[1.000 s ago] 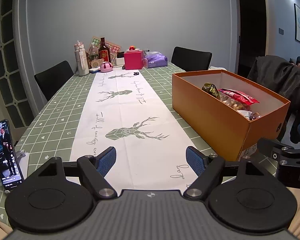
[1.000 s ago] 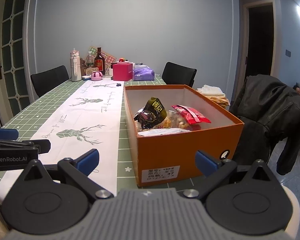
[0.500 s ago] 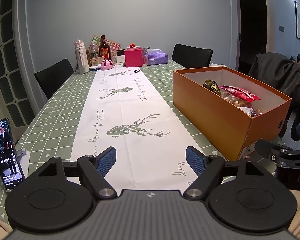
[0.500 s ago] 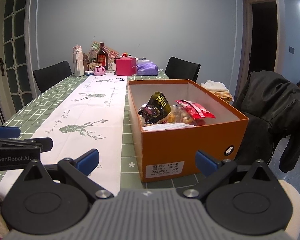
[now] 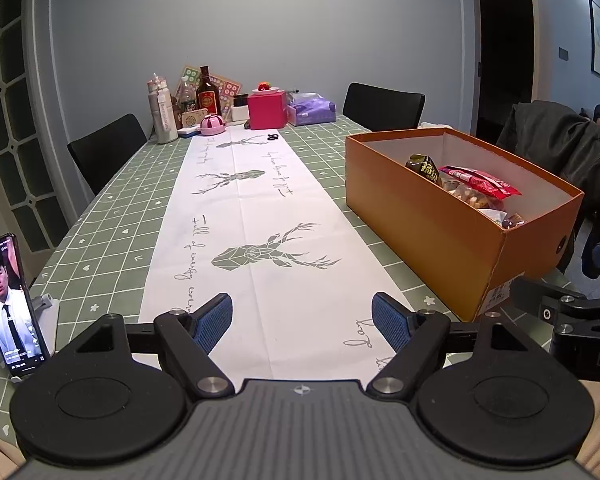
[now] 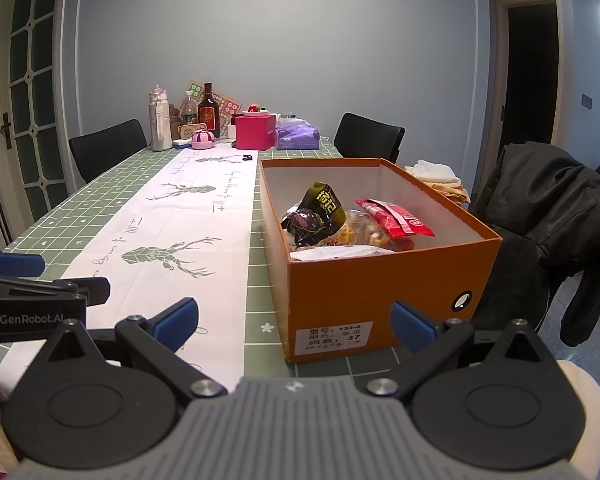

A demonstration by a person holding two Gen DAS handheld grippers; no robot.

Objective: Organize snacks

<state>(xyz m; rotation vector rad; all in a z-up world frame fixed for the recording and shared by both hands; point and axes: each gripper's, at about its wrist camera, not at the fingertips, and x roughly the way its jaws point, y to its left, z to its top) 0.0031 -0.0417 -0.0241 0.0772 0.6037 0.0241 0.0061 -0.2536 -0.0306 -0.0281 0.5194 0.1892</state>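
Here, in the left wrist view, the left gripper [image 5: 302, 320] hangs low over the white deer-print runner [image 5: 256, 240], its blue ribbed fingers [image 5: 214, 322] spread wide apart and holding nothing. To its right an open orange cardboard box [image 5: 428, 228] sits on the green checked desk [image 5: 112, 216], its long axis running away from the camera toward the far wall, with crinkled snack packets [image 5: 476, 186] piled at its near end. A phone [image 5: 10, 304] stands upright at the desk's left edge. Seen from the right wrist, the right gripper [image 6: 294, 320] faces the box's [image 6: 380, 284] short labelled end, its blue fingers [image 6: 414, 326] likewise parted and empty; inside lie a glossy dark green packet [image 6: 326, 208] and a red foil one [image 6: 394, 218]. A dark jacket [image 6: 552, 220] drapes a chair just right of the box.
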